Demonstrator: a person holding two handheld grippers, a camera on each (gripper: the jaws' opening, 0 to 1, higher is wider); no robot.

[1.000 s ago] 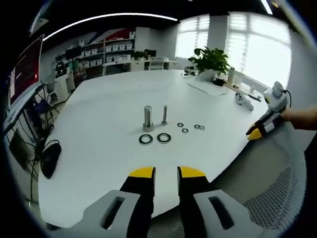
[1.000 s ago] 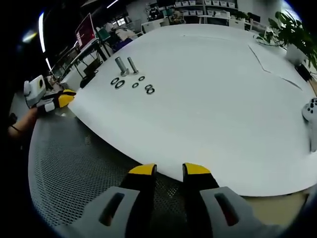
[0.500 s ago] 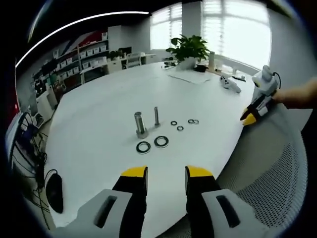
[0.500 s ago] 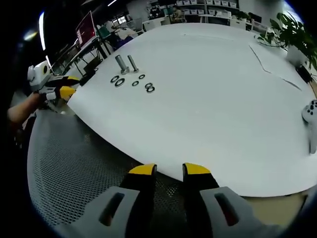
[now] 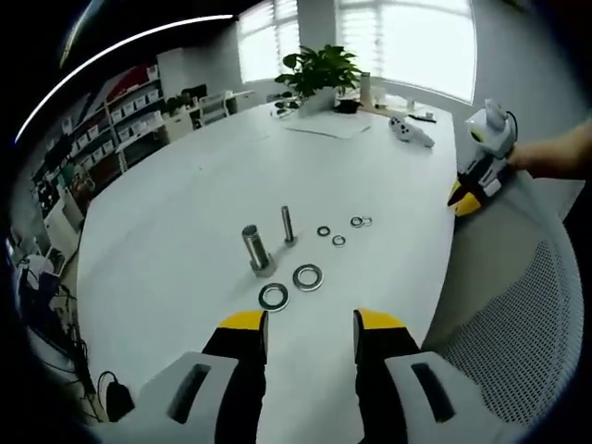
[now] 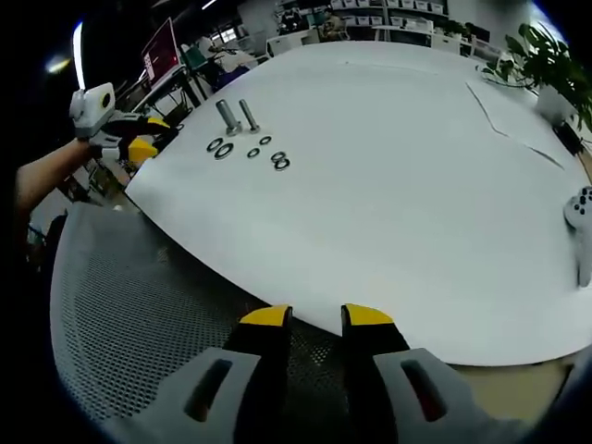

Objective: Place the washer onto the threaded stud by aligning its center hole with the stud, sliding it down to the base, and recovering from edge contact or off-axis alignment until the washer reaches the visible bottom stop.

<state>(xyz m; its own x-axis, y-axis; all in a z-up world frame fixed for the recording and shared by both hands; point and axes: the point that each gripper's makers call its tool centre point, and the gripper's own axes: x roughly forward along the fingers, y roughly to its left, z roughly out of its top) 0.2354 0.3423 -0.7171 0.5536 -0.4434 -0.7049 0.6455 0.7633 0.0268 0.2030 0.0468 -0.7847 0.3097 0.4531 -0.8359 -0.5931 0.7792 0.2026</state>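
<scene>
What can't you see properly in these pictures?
- Threads on the thin stud and the thick stud: too small in the left gripper view, smaller in the right gripper view.
- The small washers: too tiny to tell whether the far pair touches or overlaps.
- The white controller: cut off by the right gripper view's edge.
- The person holding the left gripper: just a forearm, cut off by the edge.

left gripper [image 5: 310, 324] jaws parted, right gripper [image 6: 317, 317] jaws parted

Both views face white table [image 5: 185, 185], sharing studs [image 6: 236, 117].
</scene>
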